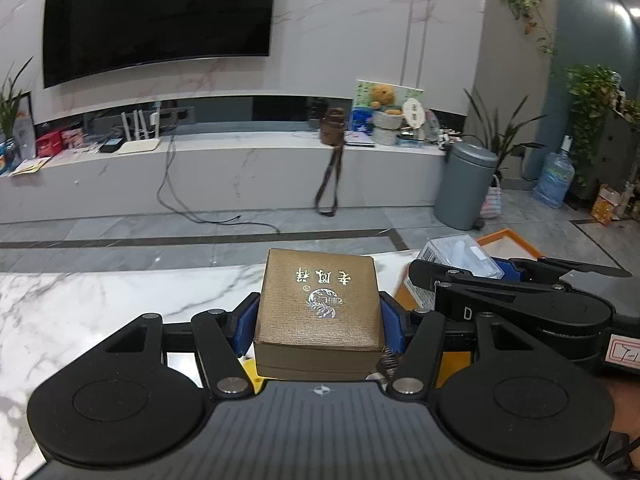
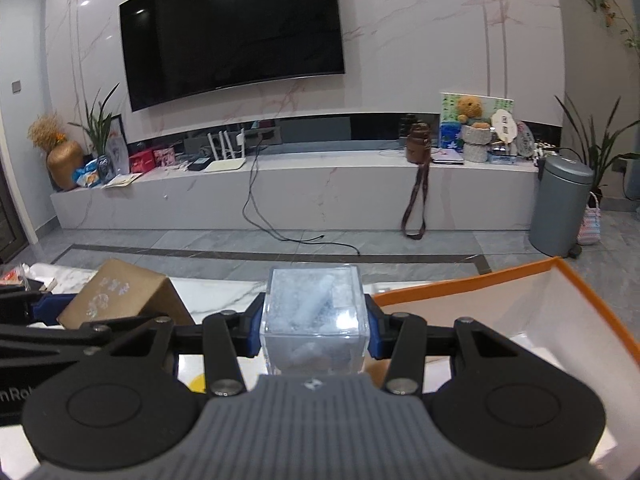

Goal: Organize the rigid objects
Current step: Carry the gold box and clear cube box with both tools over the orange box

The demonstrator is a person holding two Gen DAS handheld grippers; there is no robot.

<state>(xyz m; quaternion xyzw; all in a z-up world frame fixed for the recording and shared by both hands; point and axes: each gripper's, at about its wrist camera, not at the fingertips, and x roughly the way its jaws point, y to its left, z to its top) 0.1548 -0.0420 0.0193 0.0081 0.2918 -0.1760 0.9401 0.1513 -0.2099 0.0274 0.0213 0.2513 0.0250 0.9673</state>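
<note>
Above a marble table (image 1: pixel 80 300), the left gripper (image 1: pixel 318 316) clamps a brown box (image 1: pixel 318 304) and the right gripper (image 2: pixel 314 320) a clear cube (image 2: pixel 314 312); side by side, they risk colliding beside the orange tray (image 2: pixel 580 280).

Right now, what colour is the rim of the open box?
Orange rim on the open box; right wrist view shows it best.

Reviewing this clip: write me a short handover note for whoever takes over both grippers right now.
Left gripper: shut on the brown box, held above the marble table.
Right gripper: shut on the clear box, also lifted, beside the left one.
Orange tray: open, at the right of the table, just right of the right gripper.
Done: both boxes picked up.
Left: set each box down, probably in the orange tray; neither is in it yet. What else lies in the tray cannot be seen well.
</note>
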